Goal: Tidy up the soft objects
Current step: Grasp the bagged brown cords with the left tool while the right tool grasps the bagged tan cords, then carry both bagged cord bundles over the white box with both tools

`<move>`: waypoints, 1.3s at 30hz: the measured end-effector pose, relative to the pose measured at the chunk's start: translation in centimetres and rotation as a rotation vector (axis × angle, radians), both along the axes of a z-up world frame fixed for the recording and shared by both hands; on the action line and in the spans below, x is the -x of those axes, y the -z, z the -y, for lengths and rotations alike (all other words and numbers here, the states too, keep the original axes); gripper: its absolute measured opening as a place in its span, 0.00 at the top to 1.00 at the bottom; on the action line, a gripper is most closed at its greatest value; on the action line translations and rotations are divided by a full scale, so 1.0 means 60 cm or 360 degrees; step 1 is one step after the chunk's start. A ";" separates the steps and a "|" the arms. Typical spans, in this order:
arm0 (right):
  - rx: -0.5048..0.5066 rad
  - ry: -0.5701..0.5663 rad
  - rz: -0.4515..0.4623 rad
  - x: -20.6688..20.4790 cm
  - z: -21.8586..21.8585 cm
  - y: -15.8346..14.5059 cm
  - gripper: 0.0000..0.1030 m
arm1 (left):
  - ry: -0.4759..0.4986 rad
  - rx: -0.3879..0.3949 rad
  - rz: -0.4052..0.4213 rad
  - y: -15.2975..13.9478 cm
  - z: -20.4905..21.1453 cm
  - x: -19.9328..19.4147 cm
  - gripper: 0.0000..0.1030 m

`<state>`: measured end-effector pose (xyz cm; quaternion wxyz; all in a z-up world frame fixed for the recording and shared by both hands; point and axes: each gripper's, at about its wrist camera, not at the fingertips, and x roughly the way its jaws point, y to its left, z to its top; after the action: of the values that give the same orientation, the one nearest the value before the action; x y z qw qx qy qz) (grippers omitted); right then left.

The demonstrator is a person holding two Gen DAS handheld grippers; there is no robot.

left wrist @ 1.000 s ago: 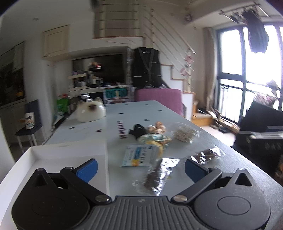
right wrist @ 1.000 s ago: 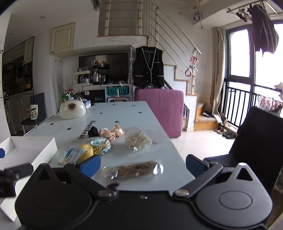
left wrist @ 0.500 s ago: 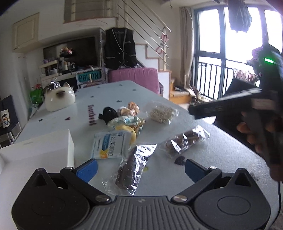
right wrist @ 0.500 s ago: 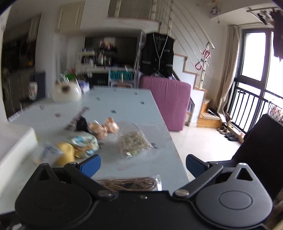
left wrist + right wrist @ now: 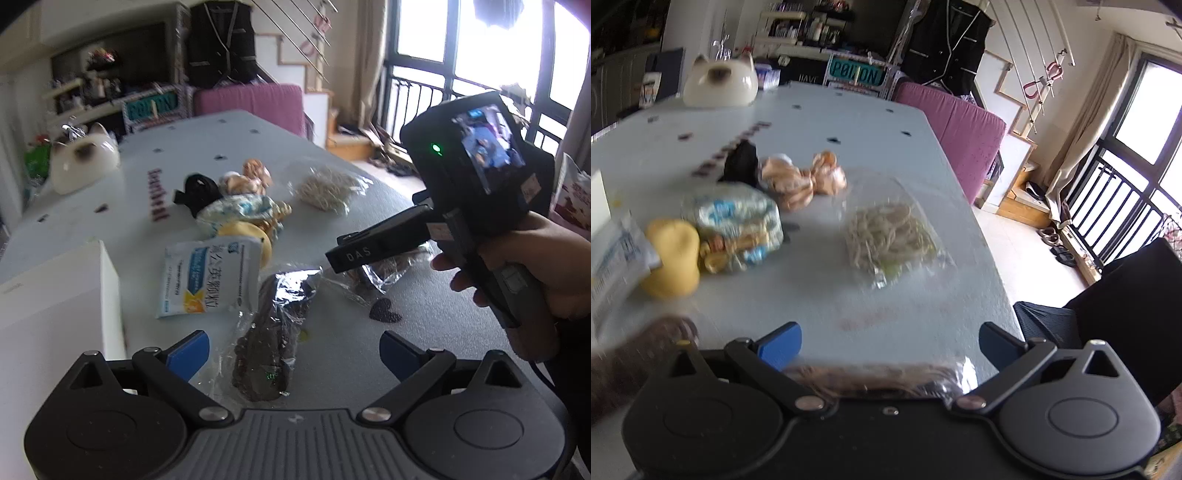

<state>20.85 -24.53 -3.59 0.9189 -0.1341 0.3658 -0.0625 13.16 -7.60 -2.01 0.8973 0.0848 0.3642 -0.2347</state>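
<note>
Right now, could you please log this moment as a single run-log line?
left gripper: open, over dark packet | right gripper: open, over brown packet | white box: at left | nothing grasped

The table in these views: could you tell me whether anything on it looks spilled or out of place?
Nothing is spilled. The packets and bags lie scattered, some overlapping, beside the white box, none inside as far as shown.

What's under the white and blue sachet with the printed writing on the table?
The white and blue sachet lies flat on the pale table, its far right corner overlapping the yellow rounded soft object. Whatever lies beneath the rest of it is covered.
</note>
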 end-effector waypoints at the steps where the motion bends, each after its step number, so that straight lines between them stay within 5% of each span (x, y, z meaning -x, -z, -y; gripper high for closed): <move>1: 0.0013 -0.0005 -0.0002 0.004 0.002 0.003 0.00 | 0.0014 -0.0011 -0.0014 0.002 0.001 -0.005 0.05; 8: 0.0025 -0.0089 -0.0015 0.062 0.021 0.004 0.00 | 0.0025 -0.0013 -0.0126 0.013 0.003 -0.043 0.07; 19: -0.0286 -0.0085 -0.0019 0.146 0.078 0.005 0.02 | -0.0105 -0.0065 -0.0189 0.032 0.001 -0.063 0.49; 24: -0.0524 -0.0075 0.0012 0.156 0.098 0.007 0.23 | -0.0129 0.0027 -0.0251 0.028 -0.001 -0.039 0.50; 27: -0.0536 -0.0073 0.0052 0.168 0.096 0.005 0.42 | -0.0131 0.0010 -0.0238 0.028 0.003 -0.018 0.56; 39: -0.0600 -0.0296 0.0050 0.274 0.079 0.001 0.54 | -0.0162 0.0044 -0.0184 0.027 0.004 0.048 0.71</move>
<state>4.39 -29.28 -3.64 0.9351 0.0079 0.3426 0.0900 10.26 -7.85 -3.62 0.8867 0.0399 0.4159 -0.1982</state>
